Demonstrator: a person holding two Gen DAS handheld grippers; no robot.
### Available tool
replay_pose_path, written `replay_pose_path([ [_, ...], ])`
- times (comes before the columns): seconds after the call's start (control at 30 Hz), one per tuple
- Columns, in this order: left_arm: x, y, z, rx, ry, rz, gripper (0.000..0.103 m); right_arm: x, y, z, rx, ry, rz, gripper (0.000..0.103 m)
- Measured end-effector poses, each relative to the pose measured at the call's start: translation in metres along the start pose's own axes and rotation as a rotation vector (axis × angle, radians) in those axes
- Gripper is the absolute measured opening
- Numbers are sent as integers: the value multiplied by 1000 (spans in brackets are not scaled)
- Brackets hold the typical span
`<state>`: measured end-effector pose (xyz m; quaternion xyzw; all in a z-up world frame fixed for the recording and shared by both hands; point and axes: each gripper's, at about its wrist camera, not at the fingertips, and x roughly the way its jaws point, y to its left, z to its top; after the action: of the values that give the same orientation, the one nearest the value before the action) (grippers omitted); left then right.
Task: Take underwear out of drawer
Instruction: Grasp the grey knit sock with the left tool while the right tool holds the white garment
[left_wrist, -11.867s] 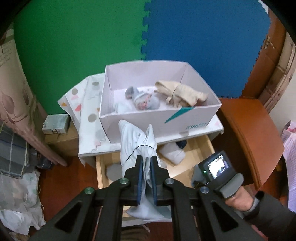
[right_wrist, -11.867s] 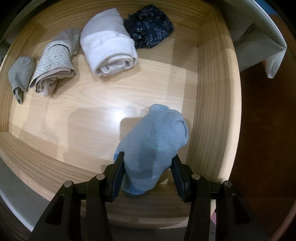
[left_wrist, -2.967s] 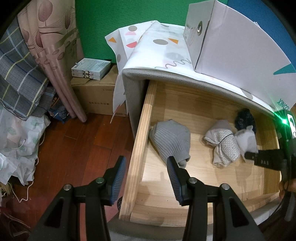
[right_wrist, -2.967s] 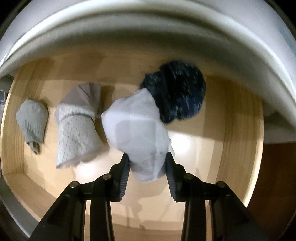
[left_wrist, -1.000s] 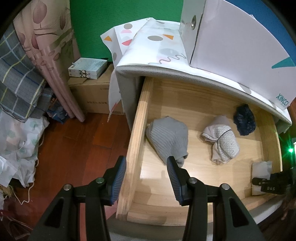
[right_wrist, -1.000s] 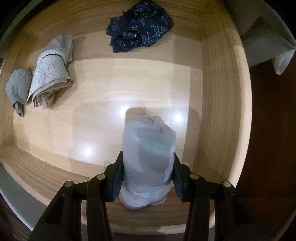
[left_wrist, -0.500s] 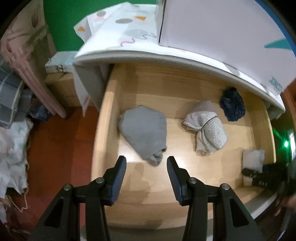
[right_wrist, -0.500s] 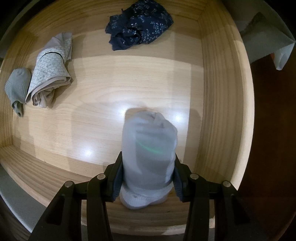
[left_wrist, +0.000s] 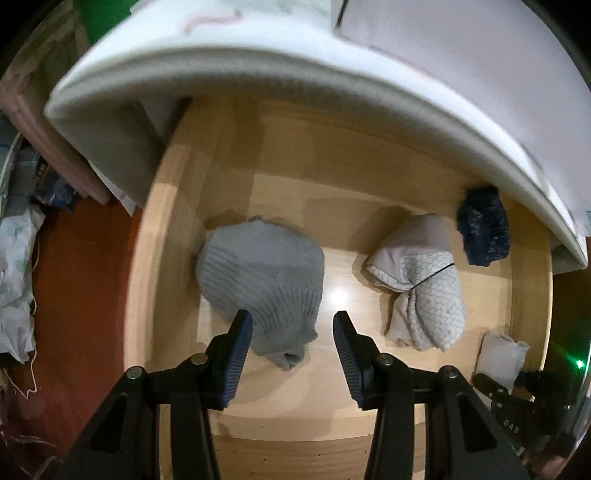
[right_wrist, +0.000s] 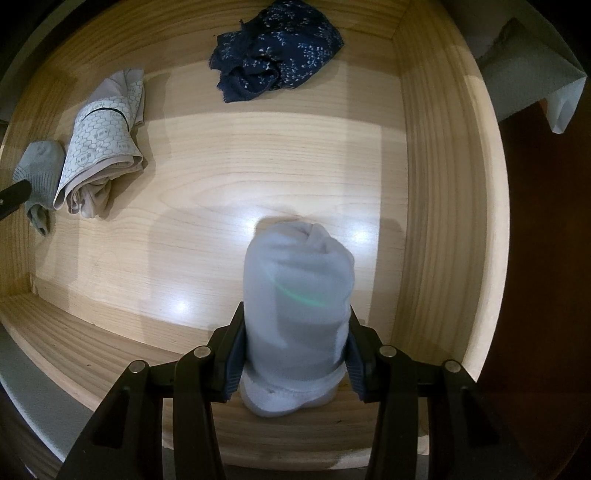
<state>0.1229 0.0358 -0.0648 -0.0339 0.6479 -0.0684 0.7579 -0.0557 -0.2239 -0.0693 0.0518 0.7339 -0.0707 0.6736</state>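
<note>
My right gripper (right_wrist: 293, 343) is shut on a white rolled garment (right_wrist: 297, 295), held above the front right part of the open wooden drawer (right_wrist: 443, 184). My left gripper (left_wrist: 291, 343) is open, pointing down over a grey ribbed bundle (left_wrist: 262, 275) at the drawer's left; the bundle's near end lies between the blue pads (left_wrist: 238, 350) without being pressed. A patterned beige roll (left_wrist: 421, 288) (right_wrist: 99, 147) lies mid-drawer and a dark blue floral piece (left_wrist: 482, 229) (right_wrist: 275, 48) sits at the back. The right gripper with its white roll (left_wrist: 500, 352) shows at the left view's lower right.
The cabinet's padded white top (left_wrist: 295, 74) overhangs the back of the drawer. The drawer's front wall (right_wrist: 110, 354) and right wall hem in the right gripper. Red-brown floor (left_wrist: 74, 295) with cloth and clutter lies left of the drawer; a hanging cloth corner (right_wrist: 535, 74) is at the right.
My left gripper has come down and rightward from beside the drawer's left wall to over the grey bundle, tilting steeper. The right gripper has stayed put, still holding the white roll.
</note>
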Motion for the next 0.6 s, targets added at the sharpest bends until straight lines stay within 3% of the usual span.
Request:
replay_pose_path([
  [0.47,28,-7,23,-33,77,66,46,13,-5,1,1,0,6,43],
  [0.6,35,-6,23,-19,85,100,36,13,-5,2,1,0,6,43],
])
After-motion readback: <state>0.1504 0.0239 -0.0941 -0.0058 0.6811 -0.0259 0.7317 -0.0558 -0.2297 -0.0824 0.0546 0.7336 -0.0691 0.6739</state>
